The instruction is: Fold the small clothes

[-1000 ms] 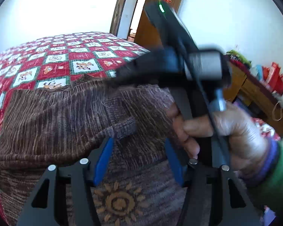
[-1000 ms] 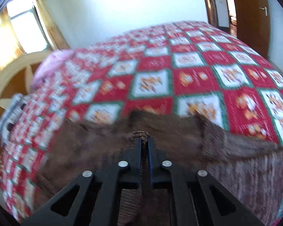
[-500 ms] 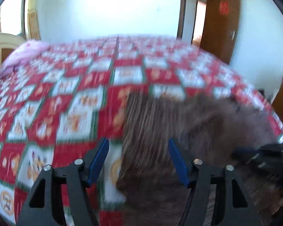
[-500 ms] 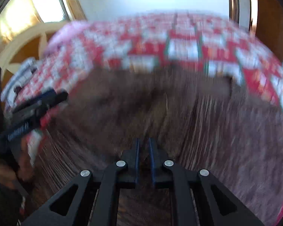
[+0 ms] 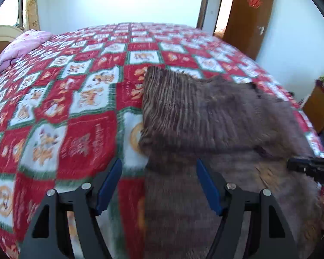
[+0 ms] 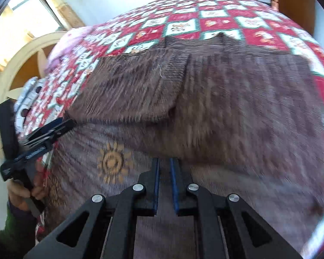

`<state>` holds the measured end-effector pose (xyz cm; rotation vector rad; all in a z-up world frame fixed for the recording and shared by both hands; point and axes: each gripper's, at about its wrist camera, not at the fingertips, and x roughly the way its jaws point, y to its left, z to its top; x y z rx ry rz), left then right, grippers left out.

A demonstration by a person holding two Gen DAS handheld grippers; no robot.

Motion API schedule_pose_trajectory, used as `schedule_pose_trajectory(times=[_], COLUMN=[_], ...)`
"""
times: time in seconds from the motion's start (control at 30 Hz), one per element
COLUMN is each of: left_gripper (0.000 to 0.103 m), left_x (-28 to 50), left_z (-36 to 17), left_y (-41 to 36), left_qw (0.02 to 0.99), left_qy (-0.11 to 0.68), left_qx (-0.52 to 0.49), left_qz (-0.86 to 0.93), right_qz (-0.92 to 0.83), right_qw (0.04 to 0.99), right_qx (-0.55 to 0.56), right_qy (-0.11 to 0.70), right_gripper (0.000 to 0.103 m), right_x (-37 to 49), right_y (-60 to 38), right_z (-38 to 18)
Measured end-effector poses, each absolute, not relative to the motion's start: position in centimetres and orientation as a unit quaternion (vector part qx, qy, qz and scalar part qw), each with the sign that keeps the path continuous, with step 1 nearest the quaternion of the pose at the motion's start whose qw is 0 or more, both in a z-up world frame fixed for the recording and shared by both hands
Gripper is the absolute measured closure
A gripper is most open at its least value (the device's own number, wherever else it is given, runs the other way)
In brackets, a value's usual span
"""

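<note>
A brown knitted sweater (image 5: pixel 216 116) (image 6: pixel 226 99) lies on the bed, with an orange sun motif (image 6: pixel 112 161) on its front. One sleeve (image 6: pixel 136 90) is folded across the chest. My left gripper (image 5: pixel 158 166) hovers over the sweater's left edge; its jaws are opening and no cloth is between the blue pads. The right wrist view shows it (image 6: pixel 54 129) at the sweater's left side, held by a hand (image 6: pixel 21 192). My right gripper (image 6: pixel 164 161) is shut above the sweater's lower front, with no cloth visibly pinched. Its black tip (image 5: pixel 308 168) shows at the right.
A red, white and green patchwork quilt (image 5: pixel 75 99) covers the bed. A pink pillow (image 5: pixel 26 43) and a cream headboard (image 6: pixel 21 64) are at the far left. A brown door (image 5: pixel 248 17) stands behind the bed, and a wooden cabinet (image 5: pixel 319 108) is to the right.
My left gripper has swung left from above the sun motif to the sweater's left edge, and its jaws have widened. My right gripper has drawn back from the sweater's far edge toward its lower front.
</note>
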<state>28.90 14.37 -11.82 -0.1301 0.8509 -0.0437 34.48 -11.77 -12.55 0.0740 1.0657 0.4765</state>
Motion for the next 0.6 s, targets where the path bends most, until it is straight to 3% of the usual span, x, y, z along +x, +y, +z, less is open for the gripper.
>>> schedule_pose_trajectory(times=[0.07,0.1,0.13,0.17,0.43,0.53,0.6], left_gripper=[0.024,0.02,0.02,0.02,0.024,0.03,0.039], left_x=[25.6,24.8,23.1,22.0,15.0,12.8,12.0], left_z=[-10.6,-10.3,-9.9,-9.7,-10.0,-10.9,-11.6], left_y=[16.0,16.4,17.4,18.1,20.5,20.2,19.7], left_qw=[0.921,0.923,0.927,0.928,0.912,0.904,0.894], left_qy=[0.385,0.379,0.372,0.369,0.392,0.407,0.422], left_qx=[-0.06,-0.058,-0.053,-0.05,-0.091,-0.095,-0.103], left_qz=[-0.029,-0.027,-0.02,-0.017,-0.073,-0.094,-0.111], right_qz=[0.249,0.256,0.258,0.256,0.263,0.269,0.272], right_qw=[0.854,0.86,0.866,0.873,0.872,0.875,0.876], right_qx=[0.059,0.076,0.094,0.111,0.166,0.152,0.149], right_qy=[0.453,0.435,0.417,0.4,0.379,0.373,0.37], right_gripper=[0.087,0.072,0.046,0.029,0.028,0.028,0.028], right_x=[31.0,29.3,27.6,25.9,18.4,16.5,15.3], right_y=[-13.1,-13.8,-14.5,-15.1,-16.0,-15.9,-15.7], right_z=[-10.0,-9.1,-8.3,-7.7,-8.1,-7.8,-7.7])
